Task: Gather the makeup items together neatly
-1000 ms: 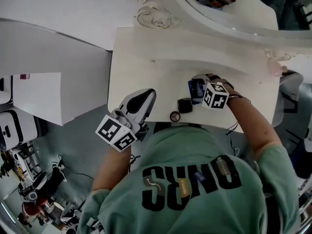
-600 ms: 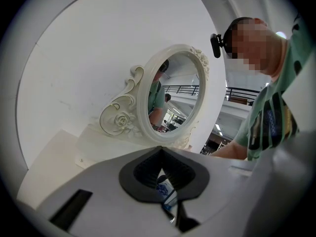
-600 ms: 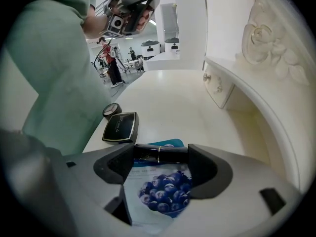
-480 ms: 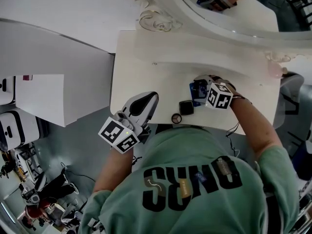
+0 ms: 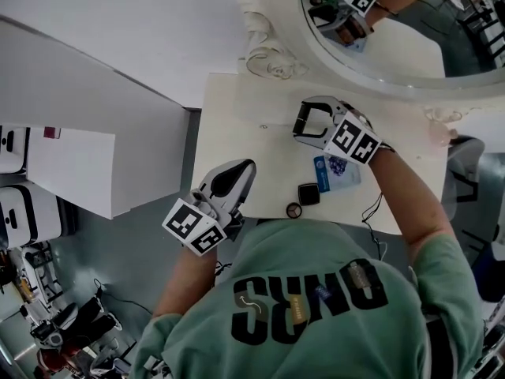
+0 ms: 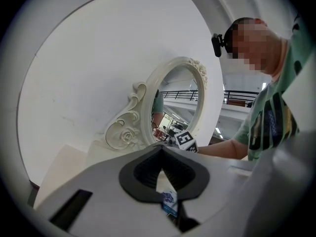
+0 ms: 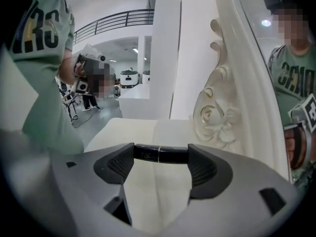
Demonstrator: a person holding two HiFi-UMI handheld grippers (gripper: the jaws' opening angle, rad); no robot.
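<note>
My right gripper (image 5: 304, 120) hovers over the back of the white vanity top (image 5: 237, 133), shut on a slim black tube (image 5: 300, 126) with a thin gold ring. The tube (image 7: 160, 153) lies crosswise between the pads. A blue packet (image 5: 335, 172), a black square compact (image 5: 308, 194) and a small round pot (image 5: 293, 210) lie close together near the front edge. My left gripper (image 5: 243, 170) rests at the front left of the top, shut and empty. Past its tips (image 6: 161, 153) the blue packet (image 6: 169, 201) shows.
An oval mirror (image 5: 379, 22) in an ornate white frame (image 5: 268, 58) stands at the back of the vanity. A pink object (image 5: 438, 131) sits at the far right. Grey floor lies left of the top, and the person's torso covers the front edge.
My right gripper has risen off the blue packet and moved back toward the mirror with the black tube. The packet now lies uncovered. My left gripper has hardly moved.
</note>
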